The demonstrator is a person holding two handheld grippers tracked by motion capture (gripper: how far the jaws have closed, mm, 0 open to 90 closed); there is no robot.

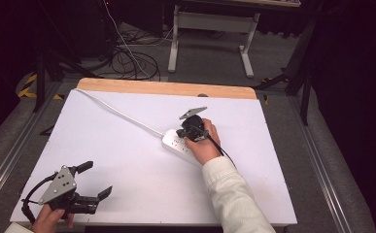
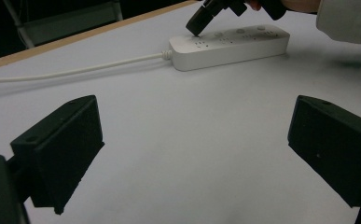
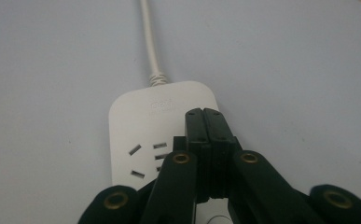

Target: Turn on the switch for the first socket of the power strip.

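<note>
Holding the right gripper (image 1: 182, 132) over the strip (image 1: 184, 145), I see its jaws clenched flat together with nothing between them; in the right gripper view the closed tips sit just over the strip's top face, near the end where the cord (image 1: 120, 113) enters, beside a set of socket slots. From the left gripper view the same tips (image 2: 197, 24) point steeply down at the first socket group and appear to meet the strip (image 2: 229, 46); whether they actually press on it I cannot tell. The strip lies flat on the white bench (image 1: 127, 160), right of centre, its long axis running diagonally in the high view. Its white cord runs from the strip's far-left end across the bench toward the far-left corner. My right hand (image 1: 202, 143) wraps the gripper body, sleeve coming in from the bottom edge. The left gripper (image 1: 98, 180) rests low at the near-left corner of the bench, well apart from the strip, jaws released and spread wide, bare bench between them.
</note>
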